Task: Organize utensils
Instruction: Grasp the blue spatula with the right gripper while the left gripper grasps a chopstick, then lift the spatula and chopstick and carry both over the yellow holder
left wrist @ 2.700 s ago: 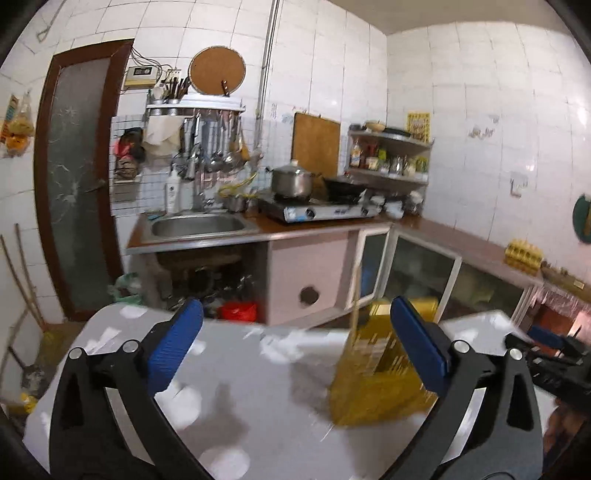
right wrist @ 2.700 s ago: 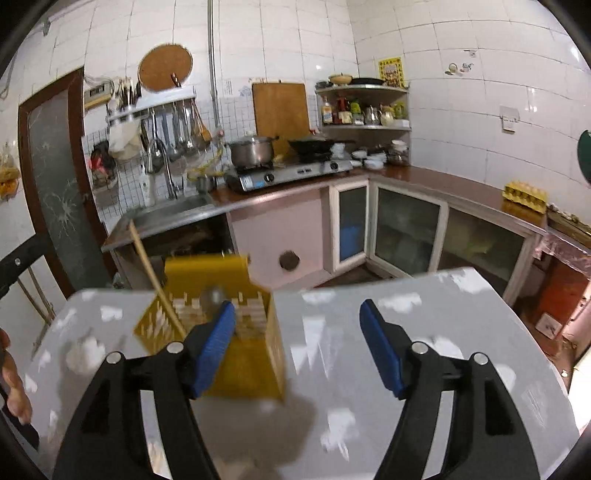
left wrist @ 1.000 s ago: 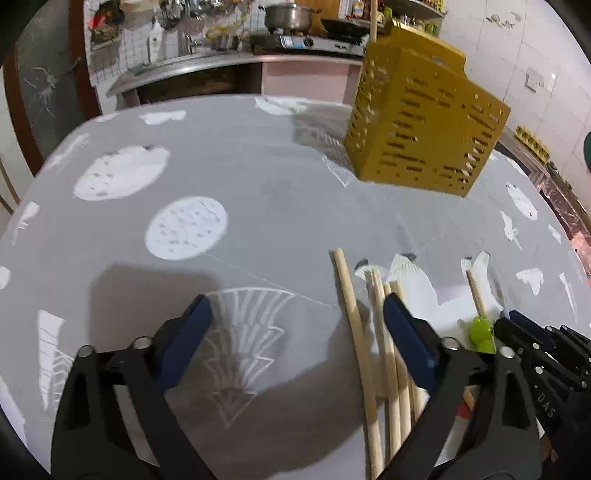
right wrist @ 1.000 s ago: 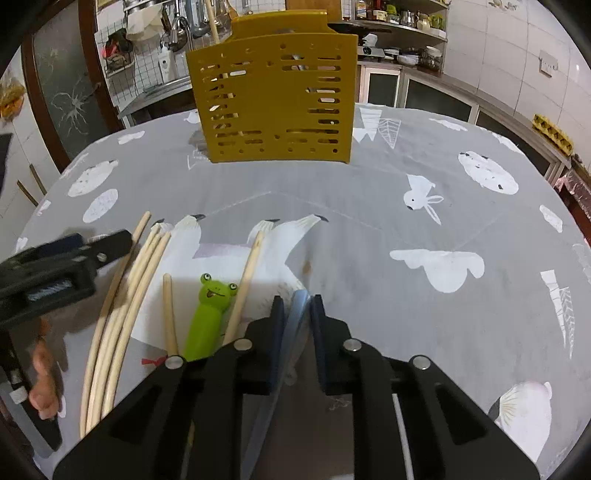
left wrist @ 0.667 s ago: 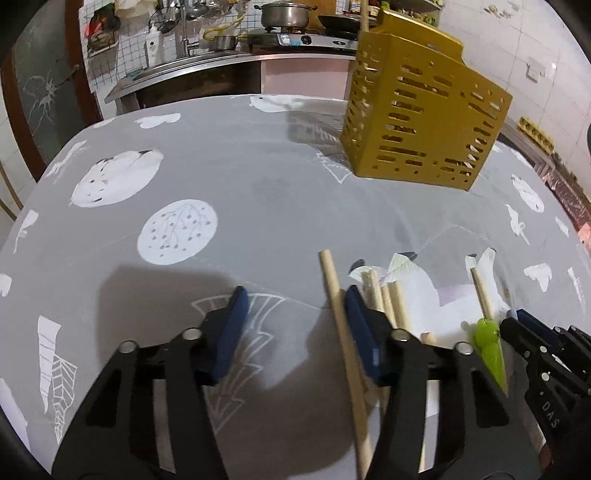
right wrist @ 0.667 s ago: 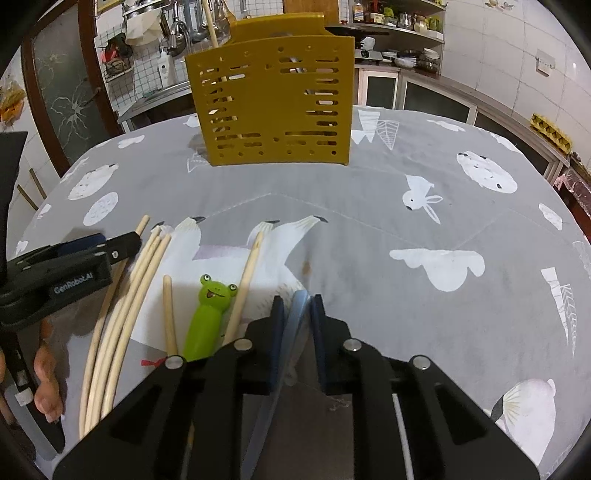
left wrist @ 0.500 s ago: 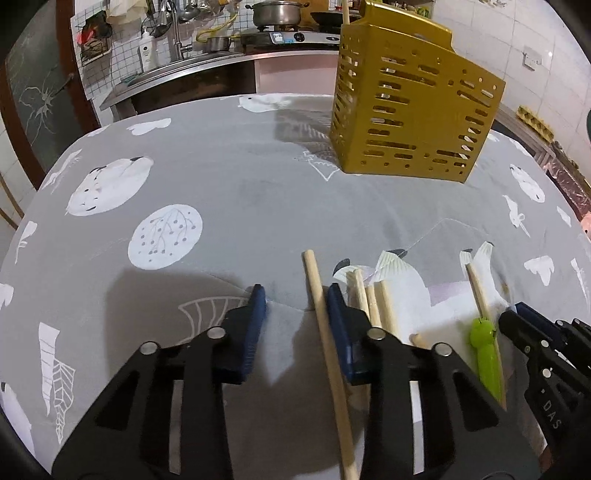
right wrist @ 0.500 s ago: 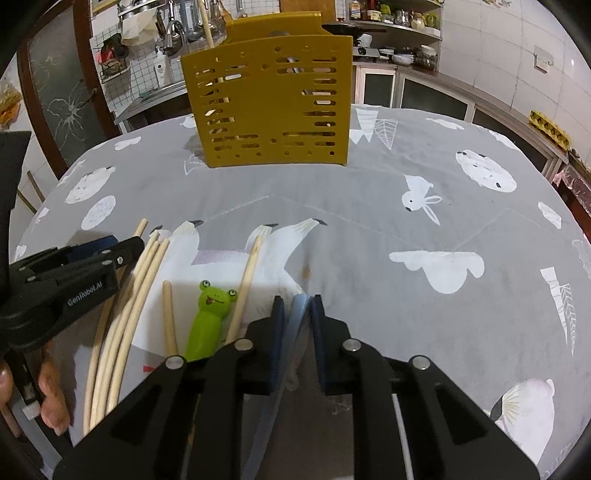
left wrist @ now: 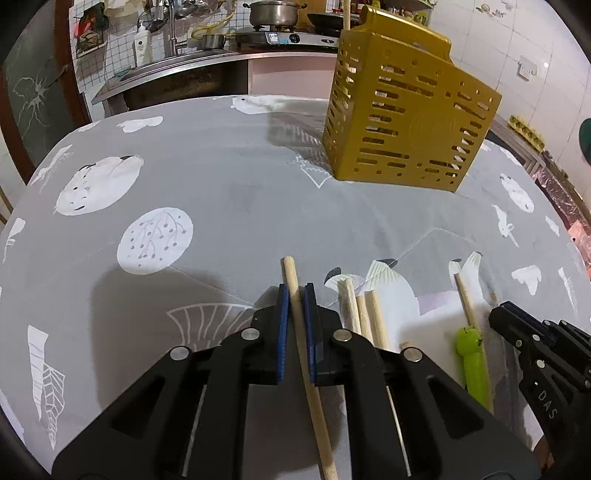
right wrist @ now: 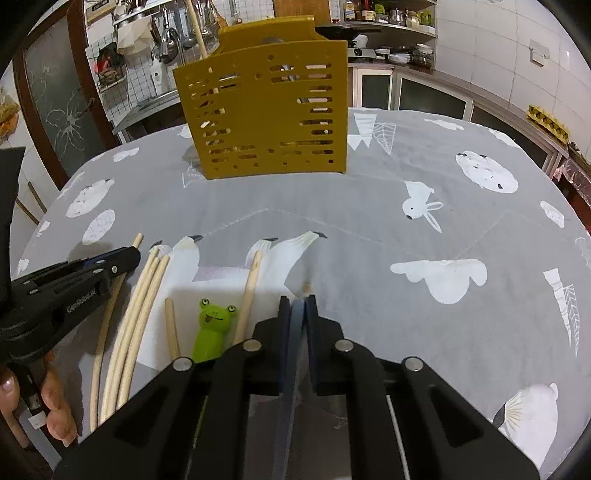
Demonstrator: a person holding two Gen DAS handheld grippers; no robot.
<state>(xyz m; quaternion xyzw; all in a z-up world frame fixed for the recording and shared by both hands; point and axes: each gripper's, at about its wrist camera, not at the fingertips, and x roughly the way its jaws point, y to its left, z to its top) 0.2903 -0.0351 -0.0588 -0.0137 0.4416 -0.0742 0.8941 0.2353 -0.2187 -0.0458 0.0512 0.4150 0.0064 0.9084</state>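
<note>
Left hand-held gripper (left wrist: 295,295), clenched on a wooden chopstick (left wrist: 291,275) whose tip projects past the blue pads (left wrist: 283,314) and whose shaft runs back between the black arms. Right hand-held gripper (right wrist: 297,302), clenched on a thin blue-grey utensil (right wrist: 291,339) (its kind cannot be told from these views). Both work low over a tabletop covered by a grey cloth (left wrist: 229,184) printed with white animals and leaves.

Loose wooden chopsticks (left wrist: 364,314) lie just beside the held one, on its right; a single stick (left wrist: 466,299) lies further right, alongside a green frog-headed utensil (right wrist: 214,328). In the right wrist view a short stick (right wrist: 171,325) lies left of the frog.

A yellow slotted utensil holder (right wrist: 269,110) stands upright at the far side of the tabletop, well apart from the loose pieces, with a wooden stick (right wrist: 195,29) rising from it. Kitchen counter with a pot (left wrist: 272,13) behind.
</note>
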